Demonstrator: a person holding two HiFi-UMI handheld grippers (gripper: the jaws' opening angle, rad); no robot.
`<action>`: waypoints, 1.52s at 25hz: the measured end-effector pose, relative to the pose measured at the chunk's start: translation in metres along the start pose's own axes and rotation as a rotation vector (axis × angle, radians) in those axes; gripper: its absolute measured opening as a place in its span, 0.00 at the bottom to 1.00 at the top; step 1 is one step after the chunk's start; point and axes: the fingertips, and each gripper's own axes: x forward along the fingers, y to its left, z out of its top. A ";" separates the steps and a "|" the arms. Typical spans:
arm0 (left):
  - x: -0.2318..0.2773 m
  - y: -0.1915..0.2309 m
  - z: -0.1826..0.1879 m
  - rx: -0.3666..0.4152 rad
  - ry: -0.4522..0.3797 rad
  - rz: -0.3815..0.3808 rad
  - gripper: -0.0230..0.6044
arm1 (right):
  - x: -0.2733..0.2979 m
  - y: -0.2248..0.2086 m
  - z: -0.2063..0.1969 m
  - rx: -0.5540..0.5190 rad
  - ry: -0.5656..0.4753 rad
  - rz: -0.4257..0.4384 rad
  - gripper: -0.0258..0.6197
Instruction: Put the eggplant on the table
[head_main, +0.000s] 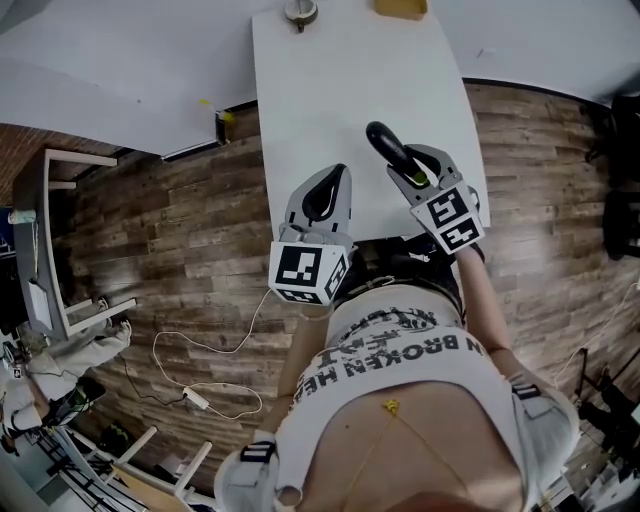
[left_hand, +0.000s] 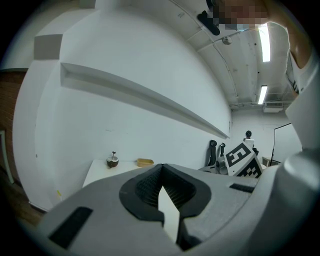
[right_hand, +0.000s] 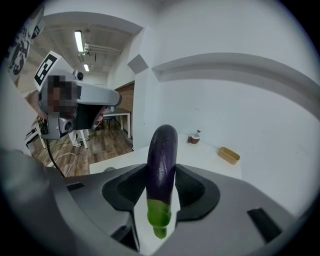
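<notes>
A wooden floor (head_main: 200, 230) spreads out below and to either side of both sets of jaws. The long white table (head_main: 340, 90) runs away in front of them, its near end under the jaw tips. The person stands at that near end with a gripper in each hand.

The left gripper (left_hand: 161, 167) has its jaws drawn together at the tips, and nothing sits between the ribbed pads; only a wedge of white table top shows through the gap behind them. The right gripper (right_hand: 161, 172) stands just to the right of it, its marker cube towards the person.

The right gripper's jaws are clamped on the eggplant (right_hand: 162, 160), one pad pressing each flank. The dark purple body sticks out forward and upward past the jaw tips, and the green stem end points back between the jaws towards the camera. The eggplant is over the table, though it seems to hang clear of the top rather than rest on it.

Far ahead of both jaws, at the table's far end, lies a small yellow block (right_hand: 229, 155), and to the left of it a small round brown object (right_hand: 194, 138)
</notes>
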 end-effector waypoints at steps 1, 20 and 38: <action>-0.001 0.000 0.000 0.000 0.000 0.002 0.05 | 0.002 0.001 -0.001 -0.002 0.004 0.005 0.31; -0.028 0.002 -0.016 -0.031 0.025 0.079 0.05 | 0.043 0.028 -0.045 -0.069 0.113 0.161 0.31; -0.045 0.001 -0.041 -0.058 0.085 0.114 0.05 | 0.083 0.042 -0.117 -0.121 0.271 0.248 0.31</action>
